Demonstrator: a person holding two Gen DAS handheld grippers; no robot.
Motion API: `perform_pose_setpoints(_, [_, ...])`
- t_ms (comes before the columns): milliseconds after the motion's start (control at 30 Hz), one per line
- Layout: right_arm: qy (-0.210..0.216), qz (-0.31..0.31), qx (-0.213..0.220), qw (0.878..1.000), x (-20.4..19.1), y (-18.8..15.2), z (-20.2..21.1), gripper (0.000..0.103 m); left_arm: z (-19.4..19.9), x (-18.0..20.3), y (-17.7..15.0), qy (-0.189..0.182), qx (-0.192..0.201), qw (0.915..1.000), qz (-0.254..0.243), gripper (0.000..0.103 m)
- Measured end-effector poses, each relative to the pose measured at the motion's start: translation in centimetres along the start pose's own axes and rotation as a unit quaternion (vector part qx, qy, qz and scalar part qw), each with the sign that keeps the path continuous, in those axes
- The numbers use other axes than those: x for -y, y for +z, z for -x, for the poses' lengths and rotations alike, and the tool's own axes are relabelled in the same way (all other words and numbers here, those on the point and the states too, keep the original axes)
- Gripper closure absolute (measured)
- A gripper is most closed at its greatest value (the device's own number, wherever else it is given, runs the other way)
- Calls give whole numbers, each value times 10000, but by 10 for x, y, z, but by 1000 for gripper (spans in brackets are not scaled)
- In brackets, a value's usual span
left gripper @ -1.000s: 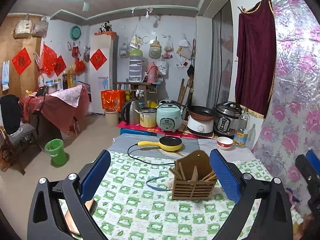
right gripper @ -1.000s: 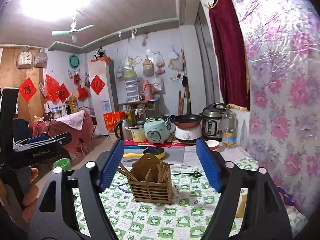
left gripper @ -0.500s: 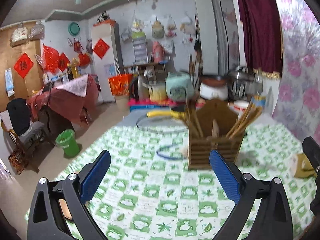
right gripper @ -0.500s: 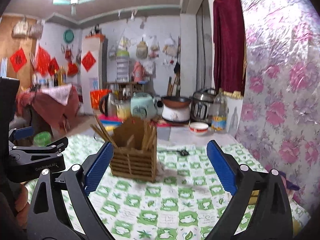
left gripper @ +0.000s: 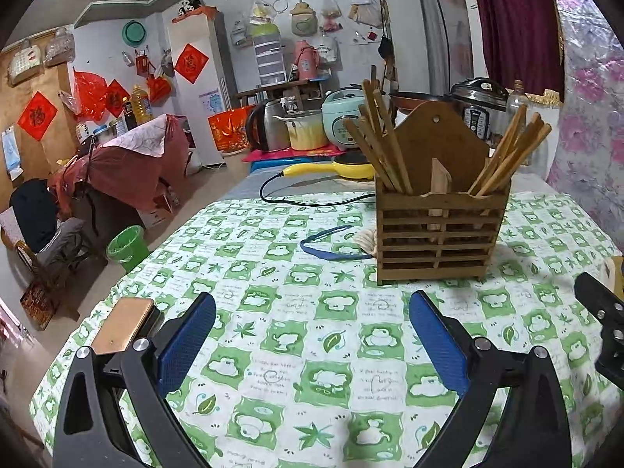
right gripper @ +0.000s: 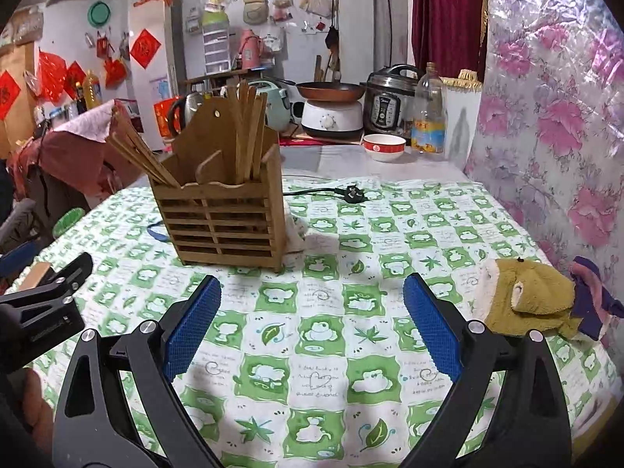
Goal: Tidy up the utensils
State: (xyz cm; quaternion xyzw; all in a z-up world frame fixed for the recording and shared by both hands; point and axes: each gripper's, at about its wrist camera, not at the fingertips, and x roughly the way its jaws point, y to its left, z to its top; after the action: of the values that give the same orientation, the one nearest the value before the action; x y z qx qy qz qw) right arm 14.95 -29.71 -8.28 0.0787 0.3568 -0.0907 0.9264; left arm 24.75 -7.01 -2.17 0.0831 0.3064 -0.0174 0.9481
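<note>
From the left wrist camera, the left gripper (left gripper: 312, 341) hangs over the table with its black plastic arms spread wide and nothing between the ribbed blue pads (left gripper: 187, 341). The right gripper's jaws have just been opening. The tablecloth (left gripper: 312, 382) is soft cotton, checked green and white with printed leaves and animals. Ahead and a little to the right stands the wooden holder (left gripper: 438, 230), a slatted box with a tall rounded back board pierced by a hanging hole. Flat wooden chopsticks (left gripper: 384, 144) lean out of its left and right compartments; a short wooden piece stands in the middle one. A blue band (left gripper: 331, 247) lies in a loop just left of the holder. A flat tan block (left gripper: 124, 323) rests near the table's left edge.

From the right wrist camera, the right gripper (right gripper: 312, 329) is also spread wide and empty, its blue pads (right gripper: 433, 331) dimpled. The holder (right gripper: 222, 218) stands ahead and to the left, well apart from the fingers. A fuzzy olive cloth (right gripper: 526, 300) lies crumpled at the right. A black plug (right gripper: 353, 194) lies behind the holder.
</note>
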Motion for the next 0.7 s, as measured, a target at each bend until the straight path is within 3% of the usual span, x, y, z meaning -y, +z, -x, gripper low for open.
perform_pose_setpoints(700, [139,111,240,9996,-13,-8,14,11,19,-5,-1,93,376,9992,83,6])
